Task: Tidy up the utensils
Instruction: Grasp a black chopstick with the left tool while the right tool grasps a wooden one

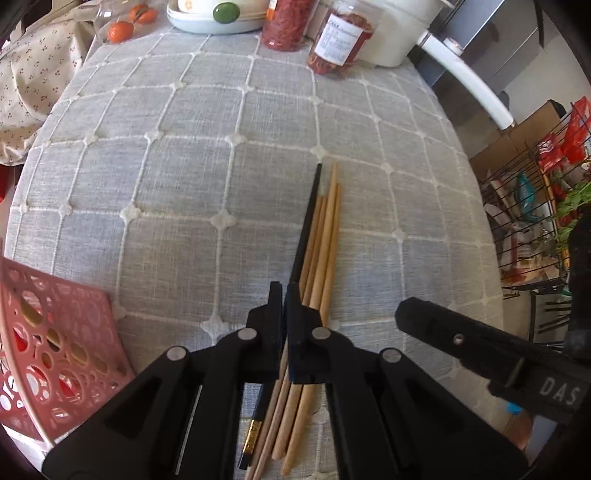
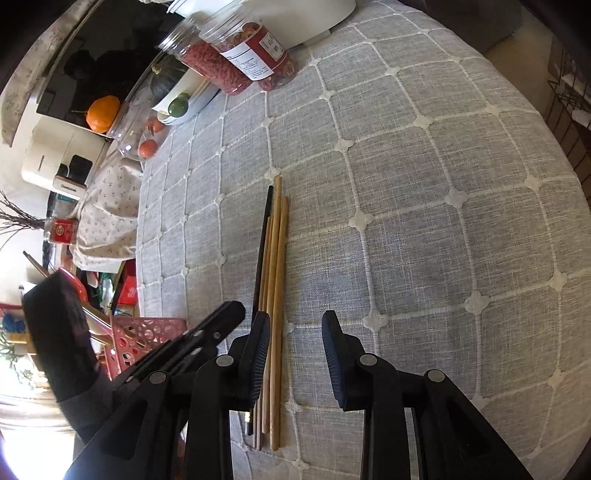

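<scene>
One black chopstick (image 1: 308,225) and four wooden chopsticks (image 1: 325,240) lay bundled on the worktop (image 1: 184,177); left gripper (image 1: 283,295) jaws pinched the black one; right gripper (image 2: 293,325) jaws gaped; pink basket (image 1: 55,332) nearby; two jars (image 1: 314,29) beyond.

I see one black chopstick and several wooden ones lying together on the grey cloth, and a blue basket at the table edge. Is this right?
Not quite: the basket is pink, as the left wrist view shows. The black chopstick and the wooden chopsticks do lie together on the grey cloth.
</scene>
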`<state>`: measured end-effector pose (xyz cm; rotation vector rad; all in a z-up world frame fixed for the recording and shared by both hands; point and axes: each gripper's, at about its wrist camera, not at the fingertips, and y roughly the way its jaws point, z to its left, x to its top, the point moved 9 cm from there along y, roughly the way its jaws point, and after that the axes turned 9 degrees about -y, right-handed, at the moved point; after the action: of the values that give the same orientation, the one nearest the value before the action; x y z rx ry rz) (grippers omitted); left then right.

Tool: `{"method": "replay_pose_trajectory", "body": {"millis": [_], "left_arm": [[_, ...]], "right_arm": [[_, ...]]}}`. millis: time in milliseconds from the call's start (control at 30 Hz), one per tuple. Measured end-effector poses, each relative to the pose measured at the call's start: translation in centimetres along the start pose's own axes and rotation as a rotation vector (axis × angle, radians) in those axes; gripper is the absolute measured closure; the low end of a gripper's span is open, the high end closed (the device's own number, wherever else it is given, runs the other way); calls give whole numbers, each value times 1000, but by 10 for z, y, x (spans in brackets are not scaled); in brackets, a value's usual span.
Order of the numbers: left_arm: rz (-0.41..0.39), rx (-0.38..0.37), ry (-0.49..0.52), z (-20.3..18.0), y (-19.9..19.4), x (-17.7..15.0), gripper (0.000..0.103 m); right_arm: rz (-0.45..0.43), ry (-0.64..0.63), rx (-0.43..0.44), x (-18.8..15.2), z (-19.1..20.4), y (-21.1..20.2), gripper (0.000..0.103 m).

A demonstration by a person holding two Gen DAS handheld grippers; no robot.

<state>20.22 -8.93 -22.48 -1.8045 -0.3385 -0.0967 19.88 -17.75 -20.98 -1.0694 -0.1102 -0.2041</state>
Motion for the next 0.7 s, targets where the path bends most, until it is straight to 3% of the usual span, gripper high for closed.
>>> {"method": "replay_pose_trajectory", "body": {"millis": [100,200,300,700], "left_arm": [[12,43,16,5,8,-2,96],[51,-19,0,1,12,-7,96],[10,-47,13,-7,0,-2,96],[20,38,77,-6,19,-8,96]], "right_arm": [[2,6,-1,-1,-1,1,73],[4,3,0,-3,-2,0,73],[-1,6,-2,-3,-2,-2,73],[5,9,2,-3,-2,0,73]]}}
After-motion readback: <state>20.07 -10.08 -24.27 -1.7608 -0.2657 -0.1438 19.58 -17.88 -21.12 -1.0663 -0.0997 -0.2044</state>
